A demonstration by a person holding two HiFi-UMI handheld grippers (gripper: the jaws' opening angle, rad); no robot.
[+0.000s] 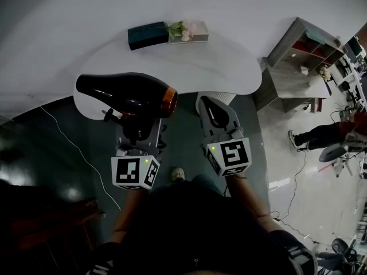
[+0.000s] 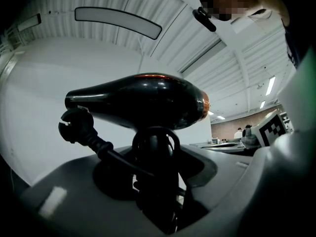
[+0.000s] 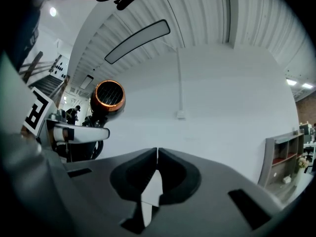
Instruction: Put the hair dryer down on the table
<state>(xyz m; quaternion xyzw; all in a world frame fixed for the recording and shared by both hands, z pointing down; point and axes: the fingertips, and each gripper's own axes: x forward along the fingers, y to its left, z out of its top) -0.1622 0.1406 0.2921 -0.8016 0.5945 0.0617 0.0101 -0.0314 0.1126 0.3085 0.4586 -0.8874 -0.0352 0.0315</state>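
Observation:
A glossy black hair dryer (image 1: 126, 93) with a copper ring at its nozzle is held level over the near left edge of the white table (image 1: 229, 62). My left gripper (image 1: 137, 128) is shut on its handle from below. In the left gripper view the hair dryer (image 2: 143, 100) stands above the left gripper (image 2: 155, 157), and its cord and plug (image 2: 74, 125) hang out to the left. My right gripper (image 1: 209, 102) is shut and empty beside it, at the table's near edge. The right gripper view shows the right gripper (image 3: 157, 154) with its tips touching and the hair dryer (image 3: 107, 97) nozzle-on at the left.
A dark teal box (image 1: 147, 35) and a pale box with flowers (image 1: 188, 31) lie at the table's far side. A grey shelf unit (image 1: 298, 50) stands to the right, with a person's leg (image 1: 312, 135) and cables on the floor beyond.

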